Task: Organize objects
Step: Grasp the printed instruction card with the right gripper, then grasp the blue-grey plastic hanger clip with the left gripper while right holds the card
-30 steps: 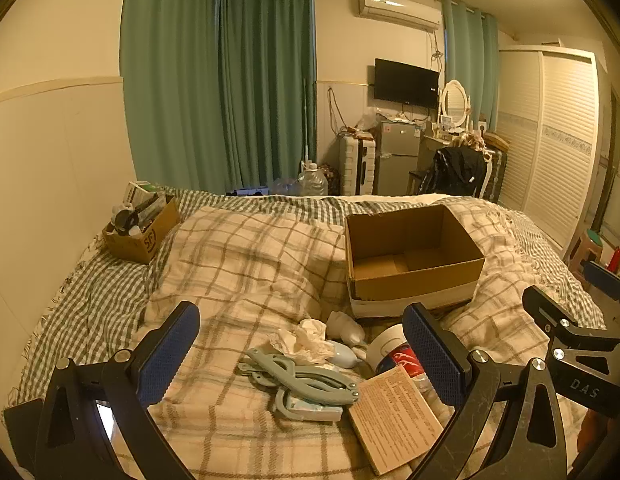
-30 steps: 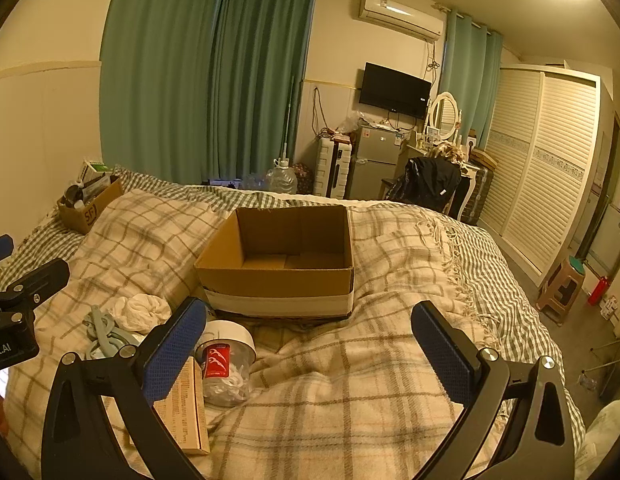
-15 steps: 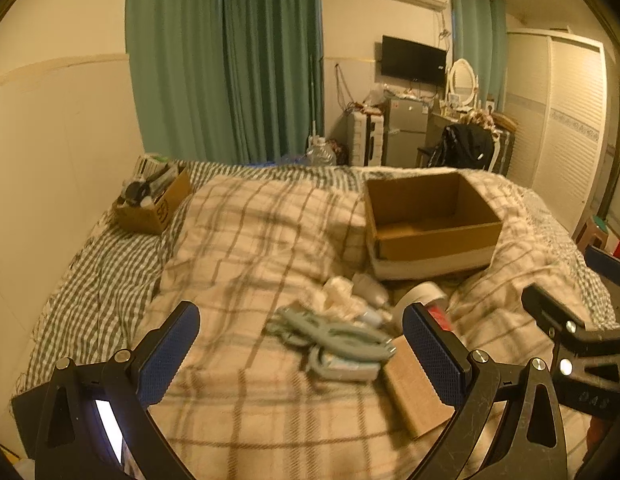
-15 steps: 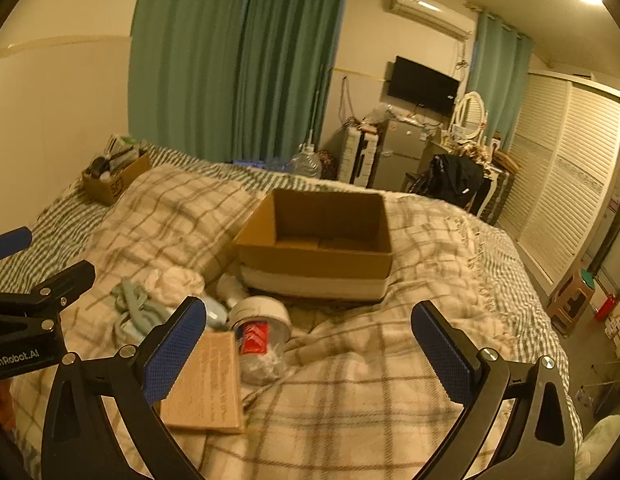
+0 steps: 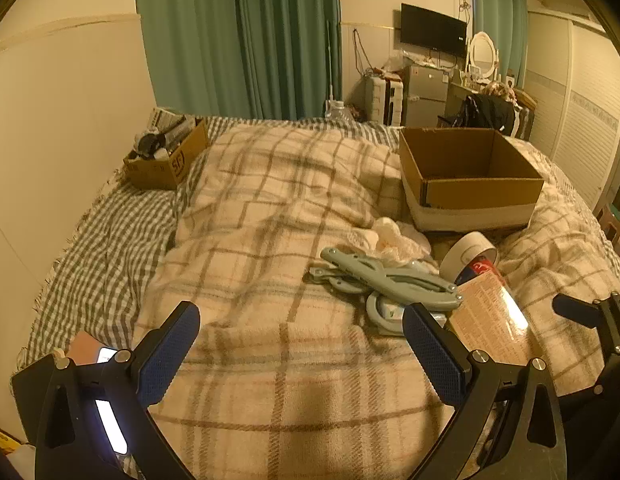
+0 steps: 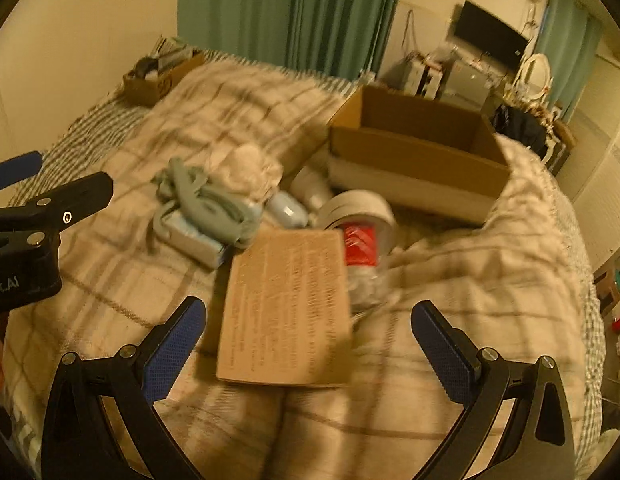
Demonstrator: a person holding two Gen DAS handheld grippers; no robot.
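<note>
An open, empty cardboard box [image 5: 470,176] [image 6: 418,152] sits on the plaid blanket. In front of it lies a pile: pale green folding hangers [image 5: 386,280] [image 6: 206,200], a white crumpled cloth [image 5: 390,236] [image 6: 250,168], a white tape roll [image 5: 468,254] [image 6: 358,210], a red packet [image 6: 360,246], a small white bottle [image 6: 288,208] and a tan printed booklet [image 5: 490,320] [image 6: 286,312]. My left gripper [image 5: 300,346] is open and empty, left of the pile. My right gripper [image 6: 310,344] is open and empty, just above the booklet.
A small cardboard box full of items [image 5: 166,156] [image 6: 162,76] stands at the bed's far left by the wall. Green curtains [image 5: 246,36], a TV [image 5: 432,30] and wardrobe doors [image 5: 582,112] lie beyond the bed. The left gripper's body shows in the right wrist view [image 6: 34,232].
Both grippers have dropped lower and tilted down toward the pile. The right gripper has moved left over the booklet; its view is motion-blurred. Both jaws stay open.
</note>
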